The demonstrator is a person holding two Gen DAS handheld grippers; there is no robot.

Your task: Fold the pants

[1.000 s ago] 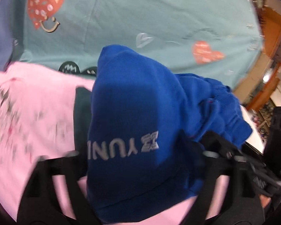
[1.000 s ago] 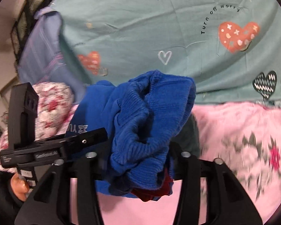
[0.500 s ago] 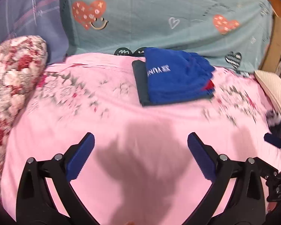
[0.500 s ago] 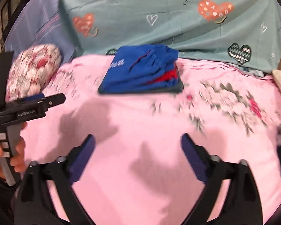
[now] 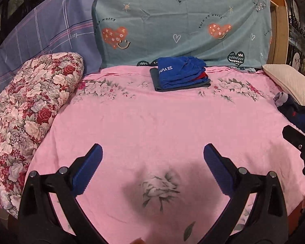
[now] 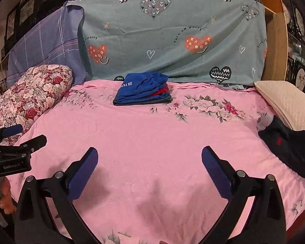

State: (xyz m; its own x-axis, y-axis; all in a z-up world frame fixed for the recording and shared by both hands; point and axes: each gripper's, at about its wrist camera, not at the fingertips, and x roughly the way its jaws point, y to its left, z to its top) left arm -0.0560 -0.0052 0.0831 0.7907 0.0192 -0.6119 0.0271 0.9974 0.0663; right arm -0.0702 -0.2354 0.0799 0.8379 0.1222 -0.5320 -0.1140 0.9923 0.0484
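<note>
I am holding both grippers over the near part of the pink floral bedsheet (image 5: 152, 122), and the folded blue pants (image 5: 180, 73) are lying far off at the head of the bed, on top of a folded dark grey garment (image 5: 158, 85), right against the teal heart-print sheet (image 5: 183, 24) hanging behind. That fold looks finished to me.

What I am worrying about is the next garment. A dark navy piece of clothing (image 6: 290, 148) is lying crumpled at the right edge of the bed, just beside the cream pillow (image 6: 284, 103). It is bunched, so I am risking a pinch through several layers at once, or catching the bedsheet underneath and dragging it up with the cloth. It is also hanging close to the edge, so a clumsy tug could slide it off the mattress. A wide sweep toward the back could topple the neat stack.

The left gripper (image 5: 152, 168) is spread wide, its blue pads (image 5: 89, 168) well apart, holding nothing and touching nothing. The right gripper (image 6: 150, 170) is equally wide apart and empty, hovering clear of the sheet. The floral quilt roll (image 5: 30, 105) is sitting well to the left.
</note>
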